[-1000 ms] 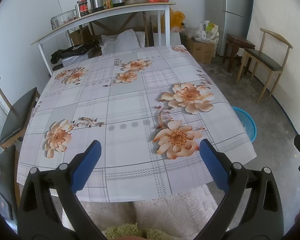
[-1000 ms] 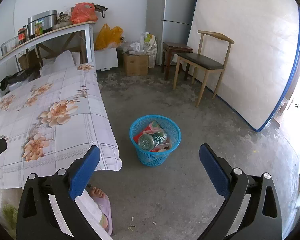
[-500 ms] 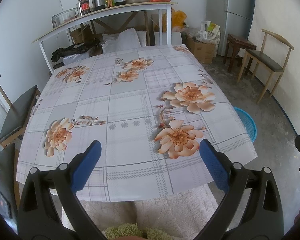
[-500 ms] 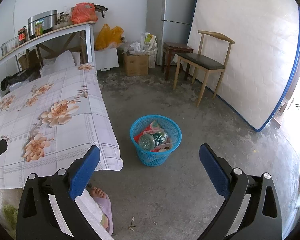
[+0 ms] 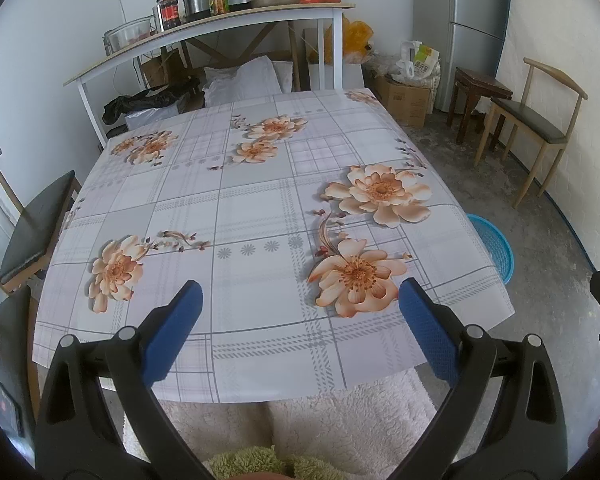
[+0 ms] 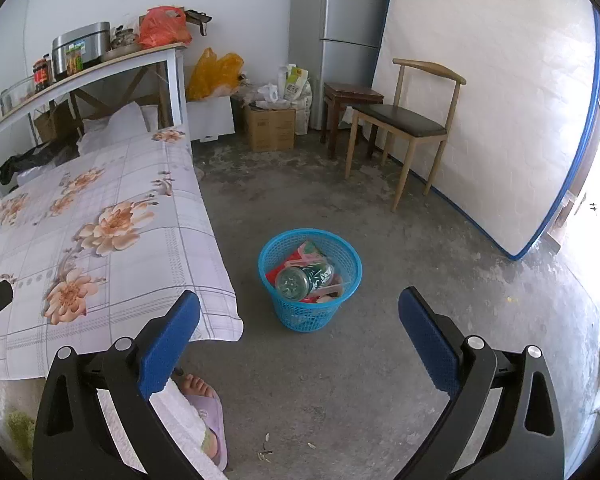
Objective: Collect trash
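A blue plastic basket [image 6: 342, 248] stands on the concrete floor just right of the table; it holds a green can [image 6: 306, 278] and red wrappers. Its rim [image 5: 496, 240] also peeks out past the table's right edge in the left wrist view. My left gripper [image 5: 300, 320] hovers open over the near edge of the flower-patterned tablecloth [image 5: 252, 220], nothing between its blue pads. My right gripper [image 6: 300, 328] is open above the floor, on the near side of the basket, holding nothing. No loose trash shows on the cloth.
A shelf table [image 5: 220, 24] with a cooker, jars and a red bag stands behind. Wooden chairs [image 6: 412, 120] and a stool sit by the fridge [image 6: 340, 8] and a leaning mattress [image 6: 500, 100]. A person's foot in a slipper [image 6: 204, 400] is at the table's near corner.
Both views shifted only slightly; the left gripper drifted a little over the table. Both grippers stay open and hold nothing.
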Demonstrator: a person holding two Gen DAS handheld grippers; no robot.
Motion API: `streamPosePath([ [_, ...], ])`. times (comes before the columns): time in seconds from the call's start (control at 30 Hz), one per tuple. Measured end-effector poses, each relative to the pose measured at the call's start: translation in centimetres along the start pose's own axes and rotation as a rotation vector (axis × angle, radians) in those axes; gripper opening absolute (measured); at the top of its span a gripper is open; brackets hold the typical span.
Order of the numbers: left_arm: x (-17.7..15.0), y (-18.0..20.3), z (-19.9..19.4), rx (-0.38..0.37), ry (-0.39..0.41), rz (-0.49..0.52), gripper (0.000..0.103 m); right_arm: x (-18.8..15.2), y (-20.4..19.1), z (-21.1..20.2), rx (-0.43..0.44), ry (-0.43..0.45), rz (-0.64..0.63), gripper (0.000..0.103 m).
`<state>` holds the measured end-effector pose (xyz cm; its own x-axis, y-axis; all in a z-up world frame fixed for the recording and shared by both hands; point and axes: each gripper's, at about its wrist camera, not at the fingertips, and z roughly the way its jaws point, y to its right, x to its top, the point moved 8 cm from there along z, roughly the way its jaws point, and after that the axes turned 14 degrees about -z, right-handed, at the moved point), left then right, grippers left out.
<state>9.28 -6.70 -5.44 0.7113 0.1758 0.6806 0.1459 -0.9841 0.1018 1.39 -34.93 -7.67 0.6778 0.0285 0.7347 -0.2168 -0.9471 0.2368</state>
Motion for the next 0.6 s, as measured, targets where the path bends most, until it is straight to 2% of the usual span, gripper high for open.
streamPosePath([
  [0.6,-0.07,-0.07,-0.01,-0.002,-0.003,0.000,0.095,-0.04,0.03,-0.05,0.000,-0.001,0.001,0.097],
])
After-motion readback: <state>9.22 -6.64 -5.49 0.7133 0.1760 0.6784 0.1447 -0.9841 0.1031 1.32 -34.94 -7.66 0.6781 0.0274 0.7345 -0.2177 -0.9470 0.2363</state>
